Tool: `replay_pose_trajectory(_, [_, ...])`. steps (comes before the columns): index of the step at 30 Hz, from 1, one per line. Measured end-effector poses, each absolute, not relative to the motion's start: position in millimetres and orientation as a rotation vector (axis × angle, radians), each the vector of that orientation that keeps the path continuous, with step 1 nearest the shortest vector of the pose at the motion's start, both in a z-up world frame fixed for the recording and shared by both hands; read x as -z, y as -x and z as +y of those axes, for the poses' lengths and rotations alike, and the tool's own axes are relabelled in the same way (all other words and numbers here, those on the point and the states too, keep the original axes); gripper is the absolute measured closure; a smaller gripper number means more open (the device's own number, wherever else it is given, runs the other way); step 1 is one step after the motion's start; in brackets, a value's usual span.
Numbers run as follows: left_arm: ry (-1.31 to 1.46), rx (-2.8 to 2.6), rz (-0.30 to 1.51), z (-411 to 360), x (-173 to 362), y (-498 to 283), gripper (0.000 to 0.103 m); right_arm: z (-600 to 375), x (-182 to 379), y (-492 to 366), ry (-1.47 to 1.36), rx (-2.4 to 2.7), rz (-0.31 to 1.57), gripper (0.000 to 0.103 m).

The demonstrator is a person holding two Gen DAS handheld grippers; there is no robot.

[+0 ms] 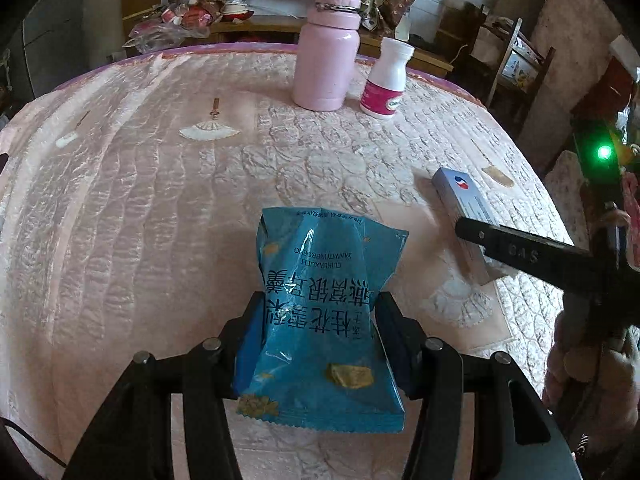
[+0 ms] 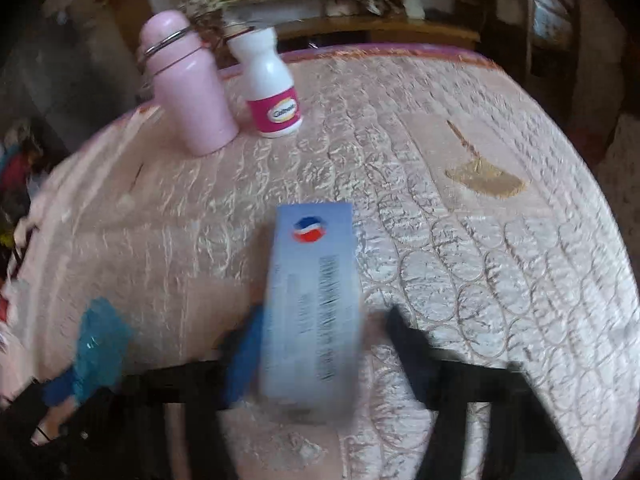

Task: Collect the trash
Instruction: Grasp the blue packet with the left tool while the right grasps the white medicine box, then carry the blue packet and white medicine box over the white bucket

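Mattress (image 1: 140, 200) inspected: my left gripper (image 1: 316, 332) clamps the blue snack packet (image 1: 320, 312) — my right gripper (image 2: 320, 340) straddles the pale blue carton (image 2: 312, 300), grip on it unclear through blur.

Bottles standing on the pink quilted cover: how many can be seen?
2. The pink flask stands at the far edge of the cover. The white bottle with a pink label stands close beside it, to its right. Nothing suggests a hidden one.

We see a pink flask (image 1: 326, 46) upright at upper centre, a white pill bottle (image 1: 386, 78) just right of it, both on the pink quilted mattress (image 1: 140, 184).
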State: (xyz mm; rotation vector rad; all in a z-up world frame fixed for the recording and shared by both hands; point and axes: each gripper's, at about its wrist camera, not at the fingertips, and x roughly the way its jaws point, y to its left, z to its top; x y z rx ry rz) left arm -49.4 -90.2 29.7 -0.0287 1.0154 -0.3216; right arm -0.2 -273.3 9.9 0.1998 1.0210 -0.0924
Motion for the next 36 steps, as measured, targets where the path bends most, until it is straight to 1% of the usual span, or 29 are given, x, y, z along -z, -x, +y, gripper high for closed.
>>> replay_pose_trajectory(3, [0.029, 0.338, 1.007, -96.5, -35.3, 57.2, 0.047, -282.3, -13.7, 17.6, -0.221, 0.068, 1.017, 0.056])
replay_pose_trajectory(8, [0.011, 0.392, 0.975, -119.1, -50.7, 77.8, 0.047, -303.0, -34.2, 71.5, -0.227, 0.071, 0.959, 0.056])
replay_pose_trajectory(17, [-0.034, 0.532, 0.959, -186.5, -70.0, 122.5, 0.047, -347.7, -71.0, 157.3, -0.229, 0.173, 0.876, 0.056])
replay_pose_trajectory(30, [-0.128, 0.722, 0.946, -299.3, -84.7, 172.2, 0.047, -432.8, -86.4, 252.7, -0.308, 0.355, 0.818, 0.055])
replay_pose_trajectory(36, [-0.165, 0.801, 0.936, -354.4, -87.4, 188.5, 0.047, -483.4, -83.0, 291.7, -0.371, 0.447, 0.805, 0.055])
